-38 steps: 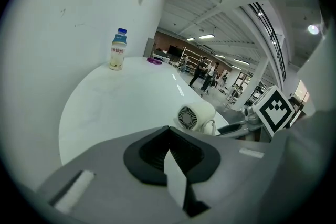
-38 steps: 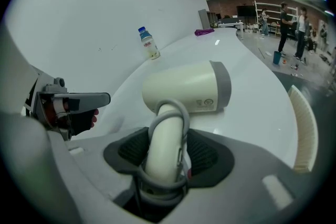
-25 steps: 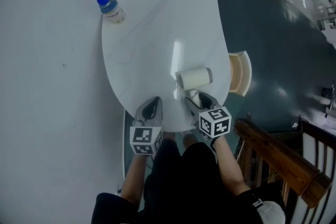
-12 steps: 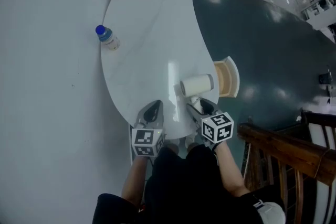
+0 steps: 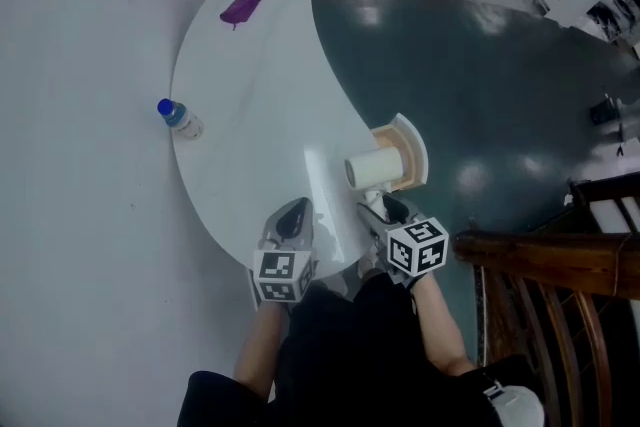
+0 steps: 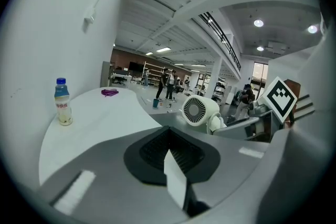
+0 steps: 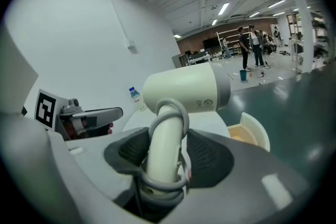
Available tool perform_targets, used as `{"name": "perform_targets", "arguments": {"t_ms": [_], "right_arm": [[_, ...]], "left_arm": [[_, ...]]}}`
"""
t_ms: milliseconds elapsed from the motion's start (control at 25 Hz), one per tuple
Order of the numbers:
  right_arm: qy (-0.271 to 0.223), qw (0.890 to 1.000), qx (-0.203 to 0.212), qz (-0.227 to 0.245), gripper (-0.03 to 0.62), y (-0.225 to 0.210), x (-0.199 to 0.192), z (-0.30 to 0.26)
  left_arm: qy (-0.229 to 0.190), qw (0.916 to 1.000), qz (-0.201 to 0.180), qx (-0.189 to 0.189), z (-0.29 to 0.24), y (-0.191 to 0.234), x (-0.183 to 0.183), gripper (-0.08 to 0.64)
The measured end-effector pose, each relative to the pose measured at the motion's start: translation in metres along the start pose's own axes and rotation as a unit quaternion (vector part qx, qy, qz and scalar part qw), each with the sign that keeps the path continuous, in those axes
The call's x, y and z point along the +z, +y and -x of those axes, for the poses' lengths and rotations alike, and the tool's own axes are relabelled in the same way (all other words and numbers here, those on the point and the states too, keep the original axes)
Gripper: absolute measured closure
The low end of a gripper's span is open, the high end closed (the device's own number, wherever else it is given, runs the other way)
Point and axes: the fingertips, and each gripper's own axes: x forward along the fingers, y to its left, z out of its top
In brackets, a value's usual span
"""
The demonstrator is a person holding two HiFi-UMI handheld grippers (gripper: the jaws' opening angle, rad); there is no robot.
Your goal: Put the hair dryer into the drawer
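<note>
Your hair dryer [image 5: 374, 167] shows just right of the head view's centre, its cream barrel at the white table's [image 5: 250, 105] right edge beside the open drawer [image 5: 408, 153]. Your right gripper [image 5: 386, 208] is clamped on its handle, with the cord looped round it. Your left gripper [image 5: 291, 219] sits lower centre with jaws closed on nothing, while a bottle [image 5: 180, 120] stands at the table's left edge and a purple item [image 5: 240, 8] lies upper left.

The right gripper [image 5: 383, 207] has carried the dryer [image 5: 373, 169] right, up to the drawer's [image 5: 418, 155] edge. The purple thing [image 5: 240, 8] at the worktop's [image 5: 250, 105] far end now shows whole.
</note>
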Motion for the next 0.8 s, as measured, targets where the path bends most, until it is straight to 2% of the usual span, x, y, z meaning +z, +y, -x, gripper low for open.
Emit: {"name": "perform_targets", "arguments": {"t_ms": [360,800], "right_arm": [[-0.029,0.999,-0.038,-0.023,0.367,-0.054,0.004,0.047],[-0.011,0.998,-0.046,-0.034,0.367,-0.141,0.004,0.061]], "left_arm": [[-0.002,0.9987,-0.028,-0.042,-0.035,-0.056,0.016,0.552],[0.009,0.9983,-0.034,-0.046,-0.107,-0.104,0.013,0.552]]}}
